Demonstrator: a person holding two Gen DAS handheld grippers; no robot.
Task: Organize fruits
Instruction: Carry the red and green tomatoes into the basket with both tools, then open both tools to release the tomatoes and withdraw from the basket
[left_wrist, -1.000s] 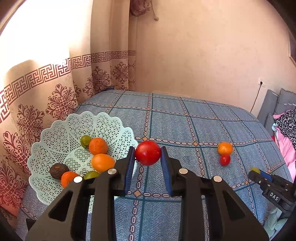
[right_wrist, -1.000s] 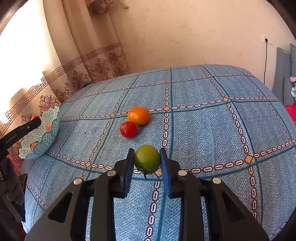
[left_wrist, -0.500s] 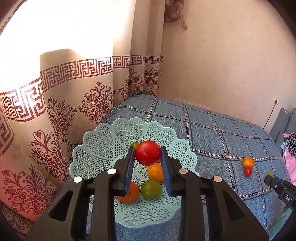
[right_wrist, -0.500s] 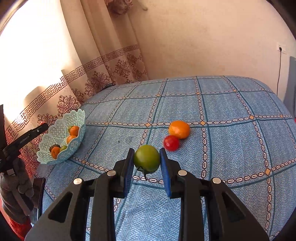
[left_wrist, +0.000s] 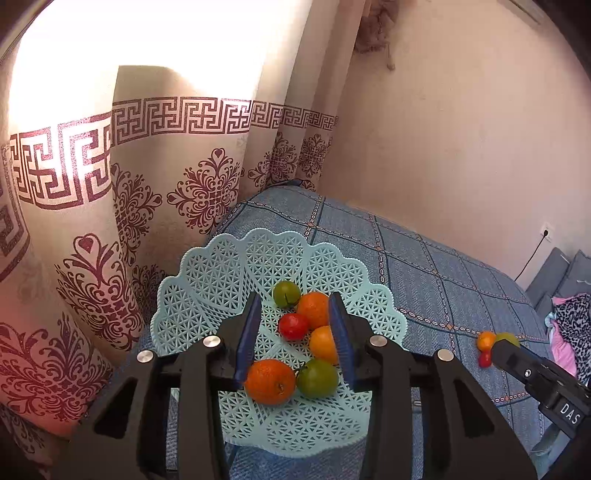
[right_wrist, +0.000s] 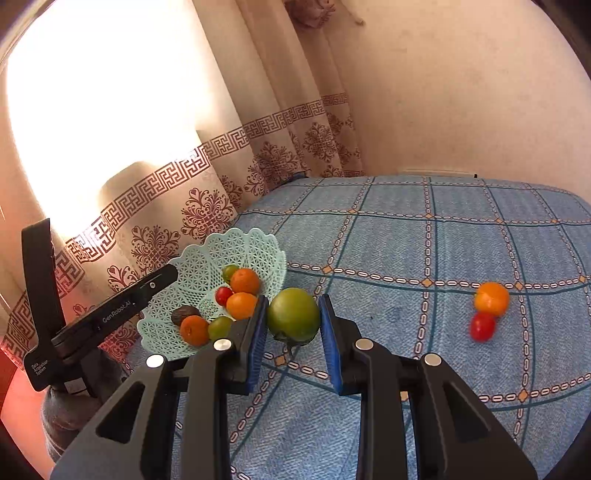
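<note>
Both grippers are mine, and they are at different stages. My left gripper (left_wrist: 295, 332) hangs spread wide and empty above the basket (left_wrist: 207, 280), its blue pads either side of the pile, so nothing is pinched there. A small red tomato (left_wrist: 293, 326) lies loose among the oranges (left_wrist: 314, 309) and green fruit below it, and I judge that load delivered.

My right gripper (right_wrist: 291, 321) is pressed onto a green tomato (right_wrist: 293, 315), the pads squeezing its flanks so it sits level between them, stem side down. I hold it just beside the basket's near rim, which I take to be the approach for dropping it in with the rest. The basket sits at the corner of the bed by the curtain (right_wrist: 207, 206), handy as a collecting spot.

Well apart on the blue checked bedspread (right_wrist: 424, 240), an orange (right_wrist: 492, 298) and a red tomato (right_wrist: 482, 326) touch each other, waiting to be gathered.

Writing: the left tool's body, seen from the right camera, reads "GenRobot.AI" and, I think, "Data Acquisition System". From the left camera I read "DAS" on the right tool.
</note>
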